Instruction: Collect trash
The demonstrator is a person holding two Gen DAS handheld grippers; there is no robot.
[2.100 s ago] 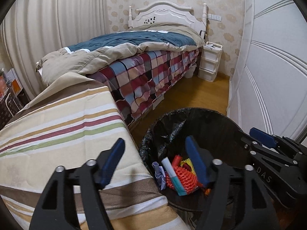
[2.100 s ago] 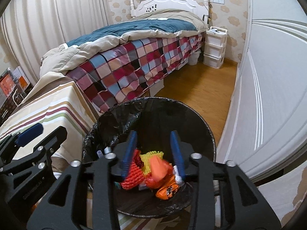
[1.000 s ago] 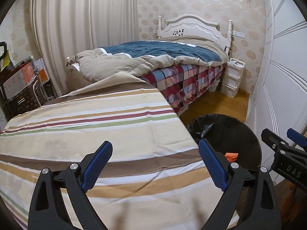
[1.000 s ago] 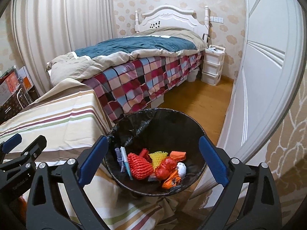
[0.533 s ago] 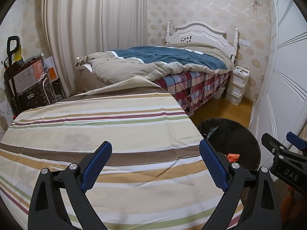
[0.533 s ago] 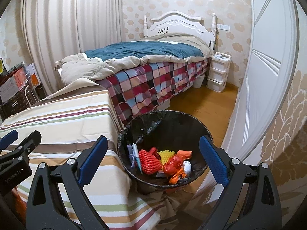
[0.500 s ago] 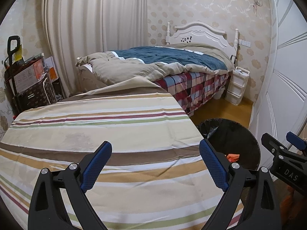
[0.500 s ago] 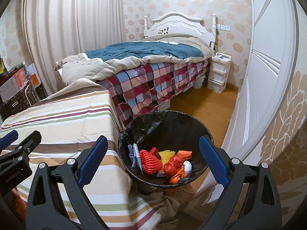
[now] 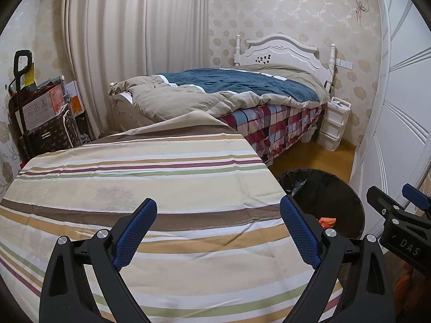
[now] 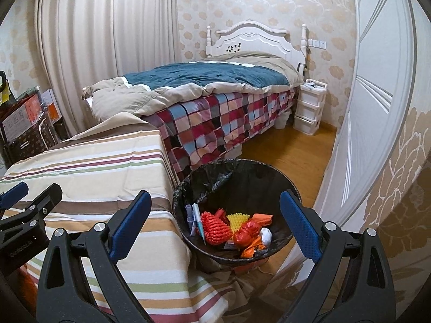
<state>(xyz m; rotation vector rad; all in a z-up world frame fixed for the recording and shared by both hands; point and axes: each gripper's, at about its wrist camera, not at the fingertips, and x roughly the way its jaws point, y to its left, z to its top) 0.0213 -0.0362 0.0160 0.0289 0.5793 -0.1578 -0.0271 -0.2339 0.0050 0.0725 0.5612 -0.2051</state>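
A round bin with a black liner (image 10: 234, 172) stands on the floor beside the striped table; it also shows in the left wrist view (image 9: 323, 188). It holds several pieces of trash: a red foam net (image 10: 215, 226), a yellow piece (image 10: 238, 219), orange wrappers (image 10: 261, 218), a pen (image 10: 199, 223). My right gripper (image 10: 212, 227) is open and empty, raised above the bin's near side. My left gripper (image 9: 218, 231) is open and empty above the striped tablecloth (image 9: 134, 188). The right gripper's side shows at the right edge of the left wrist view (image 9: 398, 220).
A bed with a plaid cover (image 10: 229, 118) stands behind the table and bin. A white drawer unit (image 10: 309, 107) is by the headboard. A white wardrobe door (image 10: 377, 107) is close to the right of the bin. Boxes and a cart (image 9: 40, 115) stand at far left.
Both grippers have pulled up and back from the bin. The right gripper opened wide and left orange trash in the bin. The left gripper now looks over the table.
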